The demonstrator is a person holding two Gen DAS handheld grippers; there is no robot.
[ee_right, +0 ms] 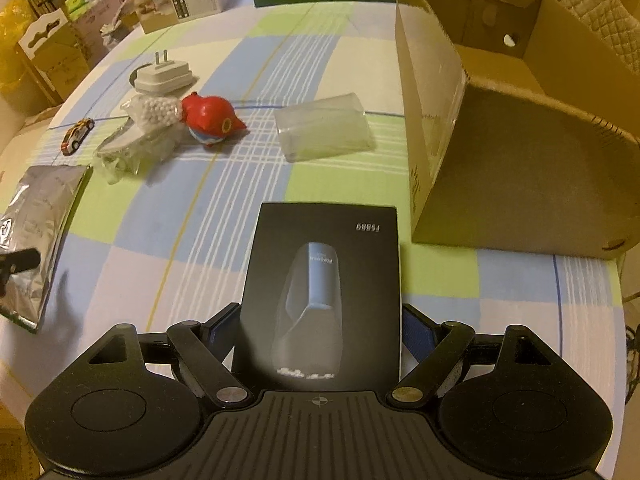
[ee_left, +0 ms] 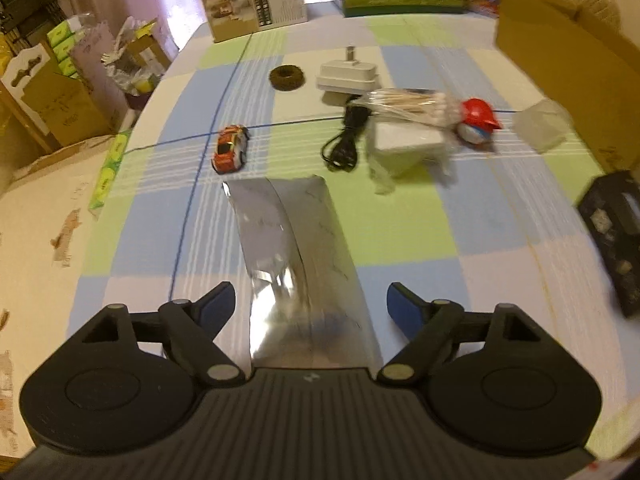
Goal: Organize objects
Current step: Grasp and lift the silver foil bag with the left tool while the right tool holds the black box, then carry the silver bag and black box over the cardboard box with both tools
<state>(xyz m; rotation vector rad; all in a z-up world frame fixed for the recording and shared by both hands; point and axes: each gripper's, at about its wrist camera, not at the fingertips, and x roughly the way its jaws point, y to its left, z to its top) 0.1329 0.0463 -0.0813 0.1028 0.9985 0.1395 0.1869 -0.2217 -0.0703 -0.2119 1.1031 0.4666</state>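
Checked tablecloth [ee_right: 240,216], open cardboard box [ee_right: 520,152], contents unseen

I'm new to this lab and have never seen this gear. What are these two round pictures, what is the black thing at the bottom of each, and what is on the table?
No robot here: a person carries a hand-held claw in each hand, and a wide-angle camera on each looks forward along its two fingers. One picture is from the left claw, the other from the right claw.

The left claw is open, with a silver foil pouch lying between its fingers. The right claw seems shut on a black box.

On the checked tablecloth lie a toy car, a white charger with a black cable, a bag of cotton swabs, a red toy and a clear plastic case. An open cardboard box stands on the right.
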